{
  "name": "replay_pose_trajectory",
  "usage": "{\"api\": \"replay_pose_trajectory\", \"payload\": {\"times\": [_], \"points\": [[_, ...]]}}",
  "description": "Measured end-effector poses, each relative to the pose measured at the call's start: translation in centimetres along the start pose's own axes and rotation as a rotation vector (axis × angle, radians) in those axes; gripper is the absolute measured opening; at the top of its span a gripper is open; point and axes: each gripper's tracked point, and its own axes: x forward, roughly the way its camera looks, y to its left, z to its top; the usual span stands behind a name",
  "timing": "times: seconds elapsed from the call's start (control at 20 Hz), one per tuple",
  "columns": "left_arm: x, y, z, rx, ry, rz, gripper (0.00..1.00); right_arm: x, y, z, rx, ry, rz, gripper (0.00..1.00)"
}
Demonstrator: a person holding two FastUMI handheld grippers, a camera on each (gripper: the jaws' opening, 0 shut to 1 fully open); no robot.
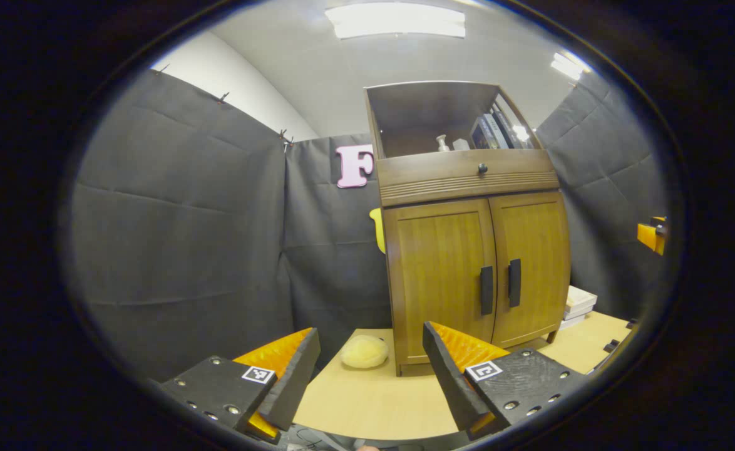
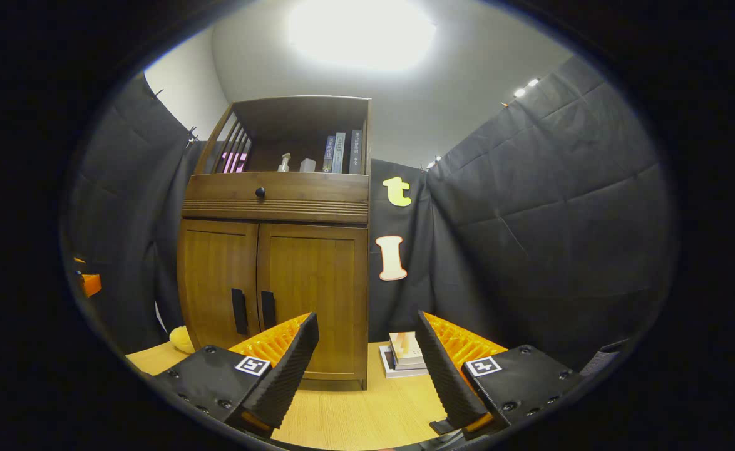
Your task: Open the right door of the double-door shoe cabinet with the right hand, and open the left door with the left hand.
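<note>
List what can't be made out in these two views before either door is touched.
- Inside of the shoe cabinet: hidden by the shut left door and right door, in both views.
- Book titles on the top shelf: too small, right gripper view.
- Stack of books beside the cabinet: partly hidden by the right claw.
- Yellow object on the table: cut off by the cabinet's corner, right gripper view.

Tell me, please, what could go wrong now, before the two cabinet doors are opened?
1. The two black handles, left and right, stand close together at the doors' meeting edge, so the open left hand-held gripper and right hand-held gripper may bump each other there.
2. The book stack lies beside the cabinet's right side; the right door might strike it if swung fully.
3. The yellow sponge near the left door may be pushed.
</note>
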Motion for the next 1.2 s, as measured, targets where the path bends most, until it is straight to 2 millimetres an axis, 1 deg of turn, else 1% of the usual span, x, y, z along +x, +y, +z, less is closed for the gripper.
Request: {"api": "replay_pose_trajectory", "payload": {"times": [0.2, 0.3, 0.5, 0.55, 0.65, 0.7, 0.75, 0.8, 0.85, 1.15, 1.2], "points": [[0.1, 0.0, -0.2, 0.006, 0.005, -0.008, 0.98, 0.4, 0.4, -0.4, -0.002, 0.007, 0.015, 0.96], [0.1, 0.0, -0.2, 0.005, 0.005, -0.008, 0.98, 1.2, 0.9, -0.9, 0.005, 0.013, 0.037, 0.97], [0.0, 0.2, -0.1, -0.005, -0.005, 0.017, 0.98, 3.2, 3.9, -1.3, 0.036, 0.021, 0.081, 0.97], [0.1, 0.2, -0.2, -0.008, -0.002, 0.022, 0.98, 4.0, 4.8, -1.0, 0.043, 0.019, 0.093, 0.96], [0.0, 0.4, -0.2, -0.011, 0.001, 0.036, 0.98, 5.4, 6.1, -1.1, 0.053, 0.015, 0.122, 0.97], [-0.1, 0.7, -0.3, -0.010, 0.004, 0.046, 0.98, 6.1, 6.8, -1.2, 0.060, 0.014, 0.137, 0.97], [-0.2, 1.3, -0.4, -0.008, 0.007, 0.056, 0.95, 6.8, 7.5, -1.4, 0.065, 0.013, 0.150, 0.97], [-0.4, 1.9, -0.5, -0.004, 0.008, 0.065, 0.98, 7.4, 7.9, -1.6, 0.070, 0.015, 0.158, 0.98], [-0.7, 2.4, -0.4, 0.002, 0.005, 0.075, 0.98, 8.0, 8.4, -1.8, 0.076, 0.018, 0.165, 0.96], [-1.7, 5.0, 0.0, 0.028, 0.001, 0.141, 0.98, 12.2, 11.3, -2.9, 0.075, 0.024, 0.197, 0.97], [-1.9, 5.0, -0.2, 0.029, 0.005, 0.150, 0.98, 12.8, 11.9, -3.2, 0.070, 0.027, 0.203, 0.97]]}}
